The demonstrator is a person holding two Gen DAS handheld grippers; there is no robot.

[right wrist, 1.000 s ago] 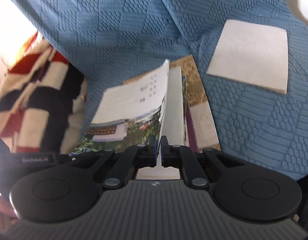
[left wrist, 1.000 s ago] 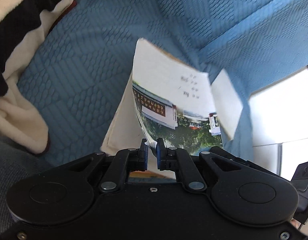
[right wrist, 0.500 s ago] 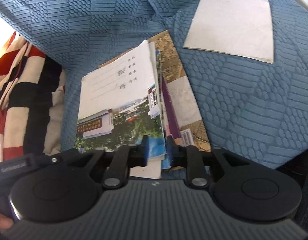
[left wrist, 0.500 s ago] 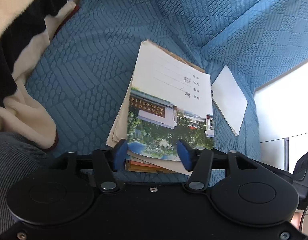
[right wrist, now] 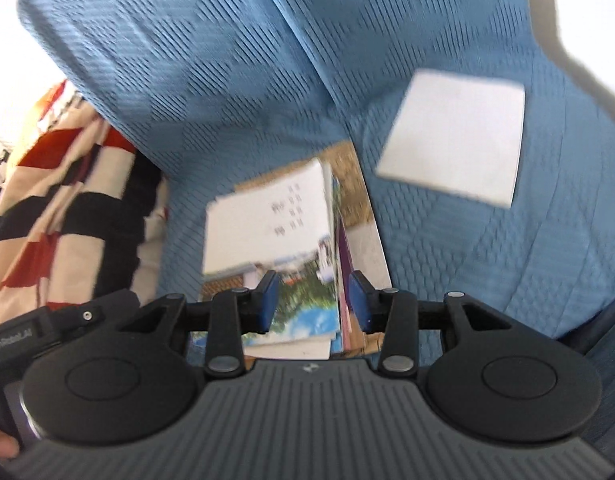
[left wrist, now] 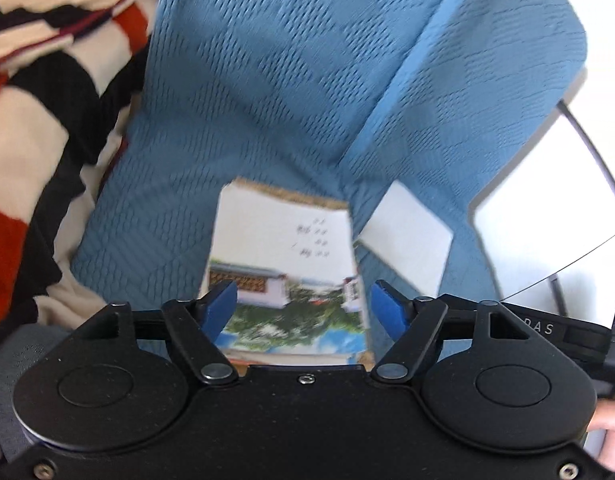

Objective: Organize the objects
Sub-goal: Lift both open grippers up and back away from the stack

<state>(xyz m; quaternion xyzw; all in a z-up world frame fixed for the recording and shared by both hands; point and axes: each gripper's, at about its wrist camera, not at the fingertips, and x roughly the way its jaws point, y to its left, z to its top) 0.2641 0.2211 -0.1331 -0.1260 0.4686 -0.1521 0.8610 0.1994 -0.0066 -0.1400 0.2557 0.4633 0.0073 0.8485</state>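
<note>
Both the left gripper and right gripper have just been opening, nothing between their jaws, leaving the booklet topping the stack, white card at two o'clock.

Left claw: black housing, blue pads; right claw: grey ribbed housing, blue pads.

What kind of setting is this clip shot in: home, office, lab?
Most likely a home living room, working on a sofa. A quilted blue sofa cover fills both views, a checked red, black and cream blanket lies at one end, and a stack of booklets rests on the seat.
</note>
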